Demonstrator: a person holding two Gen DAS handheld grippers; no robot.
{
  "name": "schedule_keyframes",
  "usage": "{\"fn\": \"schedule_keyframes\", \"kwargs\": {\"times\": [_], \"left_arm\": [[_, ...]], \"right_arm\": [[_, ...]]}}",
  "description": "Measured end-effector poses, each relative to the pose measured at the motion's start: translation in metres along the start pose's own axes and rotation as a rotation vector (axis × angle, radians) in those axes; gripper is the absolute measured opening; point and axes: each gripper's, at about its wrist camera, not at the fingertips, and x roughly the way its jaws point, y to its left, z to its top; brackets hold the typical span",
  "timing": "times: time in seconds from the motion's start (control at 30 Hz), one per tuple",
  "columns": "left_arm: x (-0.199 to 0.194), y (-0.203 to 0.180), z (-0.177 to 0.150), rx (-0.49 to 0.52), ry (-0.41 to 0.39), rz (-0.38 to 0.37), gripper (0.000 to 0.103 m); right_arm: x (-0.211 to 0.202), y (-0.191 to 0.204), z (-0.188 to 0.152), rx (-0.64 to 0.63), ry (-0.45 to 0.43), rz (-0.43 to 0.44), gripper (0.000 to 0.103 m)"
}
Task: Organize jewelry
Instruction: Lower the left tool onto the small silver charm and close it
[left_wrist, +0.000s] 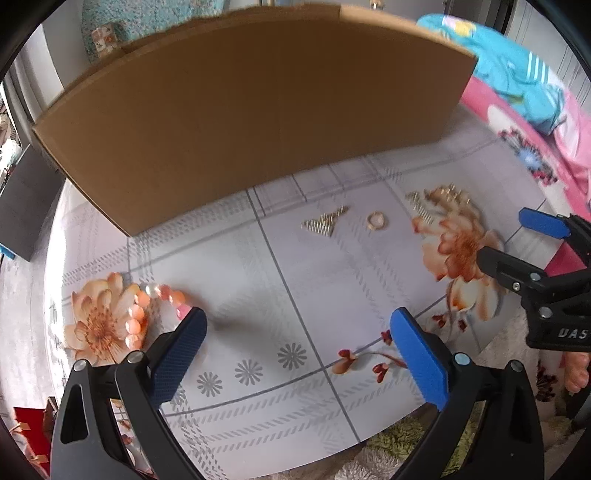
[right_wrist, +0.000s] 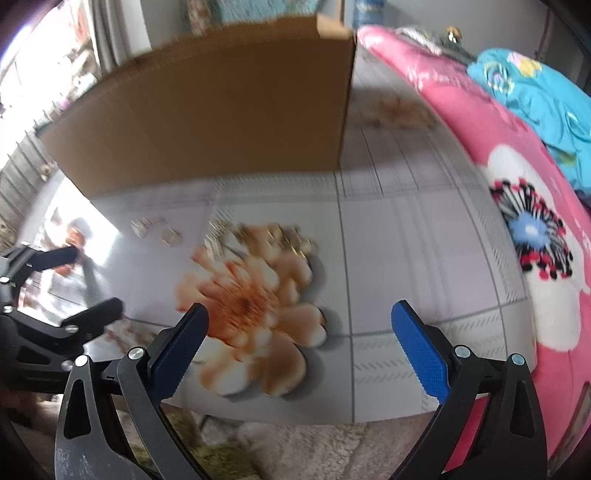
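Both claws hang over the tabletop (left_wrist: 258, 280) with nothing in them, so the work looks to be at its start: no piece has been lifted yet.

In the left wrist view the left claw (left_wrist: 297, 345) is spread wide, its blue pads well apart. A pink bead bracelet (left_wrist: 147, 310) lies at about 9 o'clock, just beside the left pad and partly behind it, on a printed flower. Toward 12 to 1 o'clock lie a gold chevron piece (left_wrist: 323, 223), then a ring (left_wrist: 376, 220), then a scatter of small gold pieces (left_wrist: 439, 201) at the top of another printed flower. A box (left_wrist: 240, 110) stands beyond them at 12 o'clock; I cannot see into it.

The right claw (right_wrist: 299, 345) is also spread wide. Its view is blurred, so the gold pieces (right_wrist: 266, 236) at 11 to 12 o'clock show only as smears. It also appears at 3 o'clock in the left view, near the gold scatter.

The likely next move is a pick. The bracelet is nearest the left claw, which would need to shift toward 9 o'clock and drop so the pads straddle the beads. The small gold pieces are flat and thin; they would call for a low, careful pinch, and the box seems the probable place to set them.
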Motion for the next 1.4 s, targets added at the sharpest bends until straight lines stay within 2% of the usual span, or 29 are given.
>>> {"fn": "schedule_keyframes", "kwargs": {"times": [0.07, 0.23, 0.4, 0.6, 0.77, 0.97, 1.17, 1.4], "left_arm": [[-0.008, 0.002, 0.003, 0.011, -0.051, 0.011, 0.094], [-0.021, 0.003, 0.011, 0.060, -0.141, 0.010, 0.079], [-0.012, -0.001, 0.021, 0.108, -0.128, -0.032, 0.058], [0.004, -0.007, 0.029, 0.149, -0.106, -0.068, 0.043], [0.016, -0.009, 0.035, 0.192, -0.067, -0.072, 0.034], [0.020, -0.012, 0.038, 0.227, -0.060, -0.068, 0.032], [0.018, -0.023, 0.035, 0.275, -0.056, -0.077, 0.014], [0.015, -0.019, 0.029, 0.267, -0.059, -0.072, 0.014]], "right_arm": [[-0.007, 0.004, 0.001, -0.010, -0.035, 0.029, 0.086], [-0.009, 0.011, 0.001, 0.000, -0.048, 0.140, 0.063], [-0.005, 0.023, 0.000, 0.006, -0.033, 0.224, 0.046], [-0.002, 0.034, 0.002, -0.028, -0.029, 0.275, 0.044], [0.004, 0.044, 0.009, -0.048, -0.025, 0.293, 0.044], [0.012, 0.045, 0.016, -0.059, -0.017, 0.305, 0.043], [0.015, 0.043, 0.019, -0.048, -0.019, 0.316, 0.043], [0.010, 0.034, 0.020, -0.043, -0.033, 0.317, 0.043]]}}
